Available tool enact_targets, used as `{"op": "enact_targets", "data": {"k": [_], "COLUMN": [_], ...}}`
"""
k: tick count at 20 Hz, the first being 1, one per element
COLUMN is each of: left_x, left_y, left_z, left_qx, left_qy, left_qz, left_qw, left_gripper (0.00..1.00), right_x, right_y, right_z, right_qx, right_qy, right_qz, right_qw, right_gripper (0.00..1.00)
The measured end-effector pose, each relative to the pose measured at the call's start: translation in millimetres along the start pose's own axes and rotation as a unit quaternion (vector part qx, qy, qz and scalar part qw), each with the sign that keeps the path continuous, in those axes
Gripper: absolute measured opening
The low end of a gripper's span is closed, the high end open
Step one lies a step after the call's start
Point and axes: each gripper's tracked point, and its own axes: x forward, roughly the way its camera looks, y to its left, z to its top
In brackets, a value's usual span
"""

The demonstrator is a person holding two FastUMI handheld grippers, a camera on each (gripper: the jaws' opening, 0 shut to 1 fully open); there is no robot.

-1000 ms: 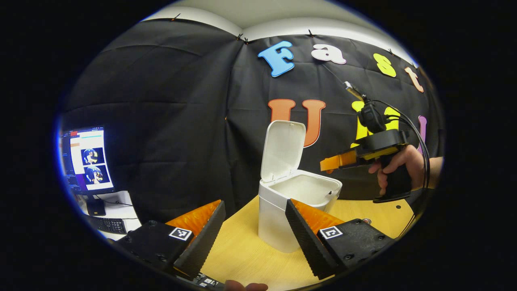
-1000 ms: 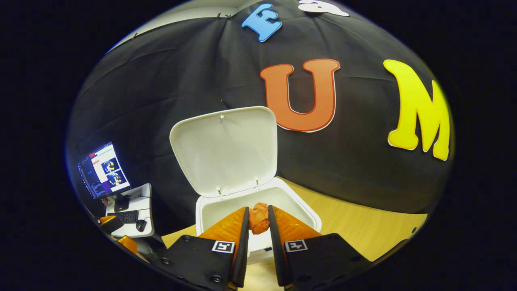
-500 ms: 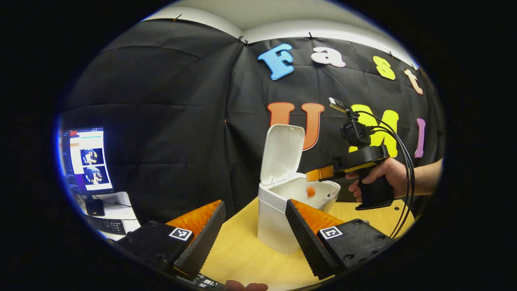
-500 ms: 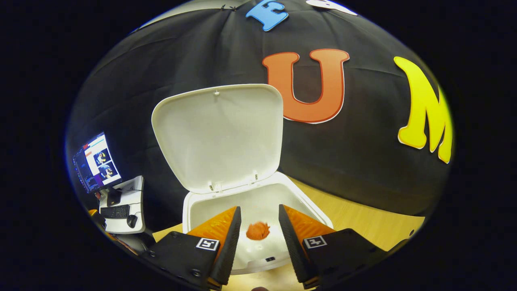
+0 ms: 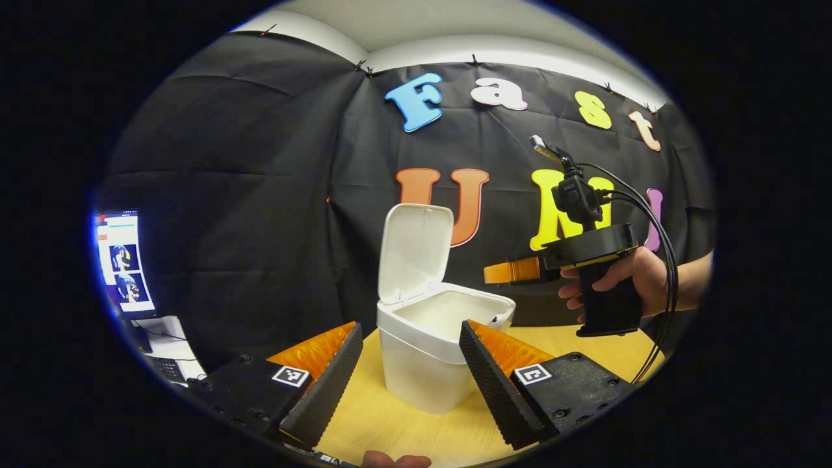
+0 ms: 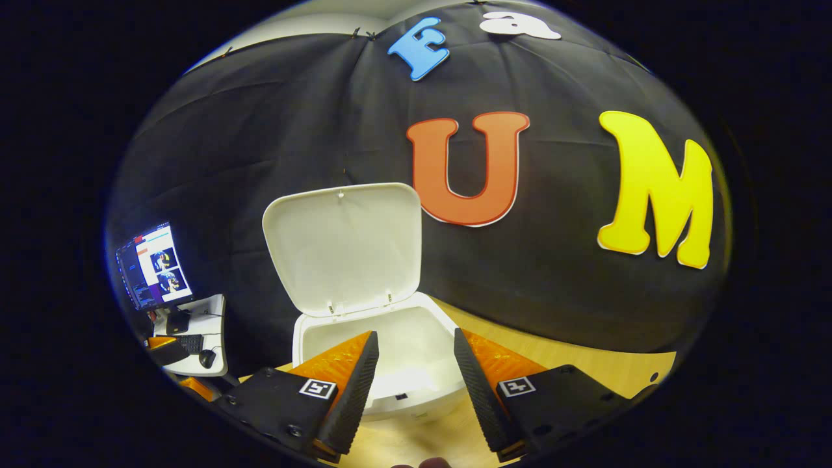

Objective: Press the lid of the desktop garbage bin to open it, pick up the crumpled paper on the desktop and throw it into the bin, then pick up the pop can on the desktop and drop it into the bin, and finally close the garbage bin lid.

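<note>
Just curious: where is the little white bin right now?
The garbage bin stands on the wooden desktop, lid up, before the left gripper, below the right gripper.

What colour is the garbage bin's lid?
White; the open lid shows best in the right gripper view.

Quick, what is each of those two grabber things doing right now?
Left gripper: open, holding nothing.
Right gripper: open, empty, above the bin.

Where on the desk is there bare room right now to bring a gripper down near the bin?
Bare wood lies in front of the garbage bin, between the left gripper's fingers. Another bare strip of desk runs between the bin and the black cloth wall. It is tight above the bin's mouth: the raised lid stands behind it and the right gripper hovers above.
</note>
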Motion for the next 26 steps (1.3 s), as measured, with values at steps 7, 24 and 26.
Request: {"op": "enact_targets", "data": {"k": [7,24,26], "left_x": [15.2,38.3,42.8], "left_y": [-76.0,-257.0,-265.8], "left_z": [-5.0,-75.9,-89.7], "left_qx": [0.019,0.029,0.033], "left_qy": [-0.013,0.007,0.017], "left_qz": [-0.086,-0.211,-0.208], "left_qw": [0.996,0.977,0.978], "left_gripper": [0.98,0.99,0.99], "right_x": [-90.6,-311.6,-326.5], "right_y": [-90.6,-266.7,-276.8], "right_z": [10.8,-83.8,-89.0], "right_qx": [0.014,0.013,0.014], "right_qy": [-0.078,-0.087,-0.084], "right_qz": [-0.089,-0.320,-0.330], "right_qw": [0.993,0.943,0.940], "right_gripper": [0.80,0.87,0.87]}}
